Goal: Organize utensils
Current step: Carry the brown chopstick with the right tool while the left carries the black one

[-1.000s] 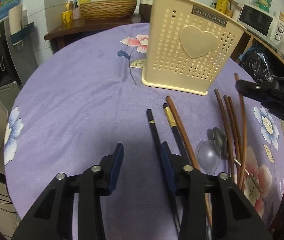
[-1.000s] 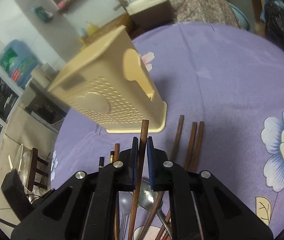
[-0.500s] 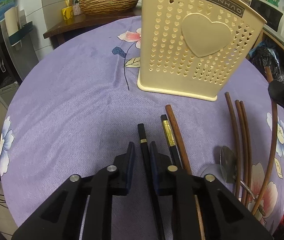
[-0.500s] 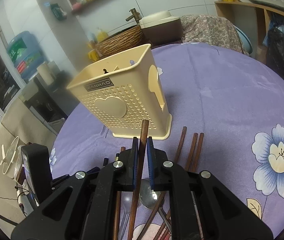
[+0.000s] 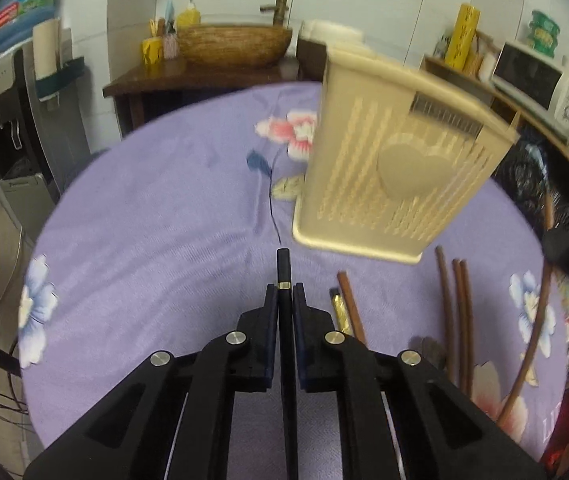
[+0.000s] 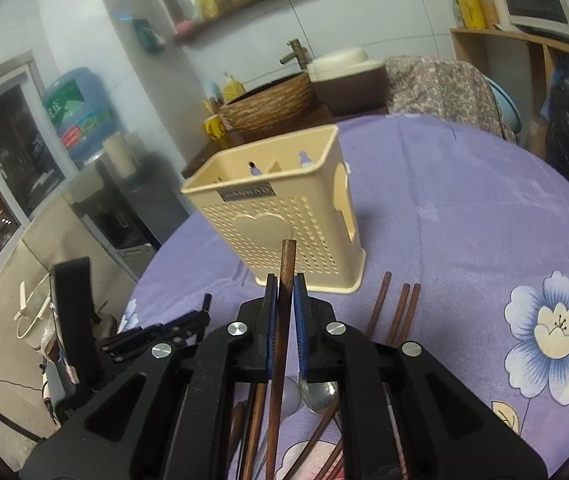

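A cream perforated utensil holder [image 5: 396, 184] with a heart on its front stands on the purple flowered tablecloth [image 5: 164, 220]; it also shows in the right wrist view [image 6: 284, 216]. My left gripper [image 5: 284, 292] is shut on a black chopstick [image 5: 283, 266] with a gold band, its tip pointing toward the holder. My right gripper [image 6: 284, 284] is shut on a brown wooden chopstick [image 6: 286, 264], held raised in front of the holder. Brown chopsticks [image 5: 456, 312] and a black-and-gold one [image 5: 338, 312] lie on the cloth. A metal spoon [image 6: 316, 392] lies under the right gripper.
Behind the table stand a wooden side table with a woven basin [image 5: 232, 44], a water dispenser [image 5: 8, 128] at left and a microwave [image 5: 540, 76] on a shelf at right. The table edge curves close on the left and right.
My left gripper closed on the black chopstick and lifted it off the cloth. My right gripper rose with the brown chopstick, and the holder's open top came into view.
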### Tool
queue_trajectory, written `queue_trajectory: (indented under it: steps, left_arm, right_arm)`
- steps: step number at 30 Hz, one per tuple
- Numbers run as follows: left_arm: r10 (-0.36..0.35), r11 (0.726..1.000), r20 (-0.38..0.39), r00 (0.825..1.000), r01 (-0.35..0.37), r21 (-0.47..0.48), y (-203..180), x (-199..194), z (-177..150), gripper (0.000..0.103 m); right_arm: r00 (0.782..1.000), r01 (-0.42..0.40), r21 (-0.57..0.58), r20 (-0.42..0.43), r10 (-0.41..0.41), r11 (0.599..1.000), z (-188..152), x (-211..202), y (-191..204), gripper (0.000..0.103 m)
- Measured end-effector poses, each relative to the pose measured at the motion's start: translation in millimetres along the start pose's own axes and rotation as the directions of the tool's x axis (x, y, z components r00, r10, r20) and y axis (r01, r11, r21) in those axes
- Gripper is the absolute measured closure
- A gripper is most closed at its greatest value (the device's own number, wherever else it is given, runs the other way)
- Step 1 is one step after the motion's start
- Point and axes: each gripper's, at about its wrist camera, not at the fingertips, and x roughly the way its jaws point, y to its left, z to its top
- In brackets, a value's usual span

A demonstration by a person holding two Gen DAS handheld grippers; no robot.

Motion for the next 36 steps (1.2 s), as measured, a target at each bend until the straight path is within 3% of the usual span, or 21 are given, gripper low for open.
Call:
queue_trajectory:
  steps: [3, 8, 11, 26, 31, 36]
  left_arm:
    - [-0.024, 1.000, 0.084, 0.996, 0.025, -0.012, 6.1, -32.9, 10.0, 0.094]
    - [-0.034, 0.999, 0.219, 0.975, 0.040, -0.024, 16.5, -81.4, 21.7, 0.094]
    - [-0.041, 0.998, 0.264, 0.964, 0.050, -0.025, 13.7, -99.9, 22.0, 0.094]
    - [-0.030, 0.999, 0.314, 0.949, 0.041, -0.028, 21.8, -113.5, 30.5, 0.094]
    - [-0.028, 0.999, 0.349, 0.937, 0.040, -0.025, 20.3, -125.3, 45.0, 0.094]
    - [-0.043, 0.999, 0.399, 0.916, 0.052, -0.011, 17.5, -148.8, 80.3, 0.094]
  right_arm:
    - [0.998, -0.025, -0.032, 0.049, 0.026, 0.999, 4.7, -23.2, 7.5, 0.095]
    - [0.991, -0.040, -0.086, 0.126, 0.051, 0.995, 13.3, -63.0, 20.3, 0.095]
    - [0.987, -0.044, -0.108, 0.147, 0.060, 0.993, 16.9, -76.0, 25.0, 0.095]
    - [0.985, -0.056, -0.153, 0.154, 0.080, 0.987, 21.0, -92.4, 34.1, 0.095]
    - [0.982, -0.060, -0.168, 0.168, 0.088, 0.984, 34.2, -96.9, 38.9, 0.095]
    - [0.982, -0.064, -0.183, 0.162, 0.094, 0.981, 65.0, -99.2, 46.3, 0.095]
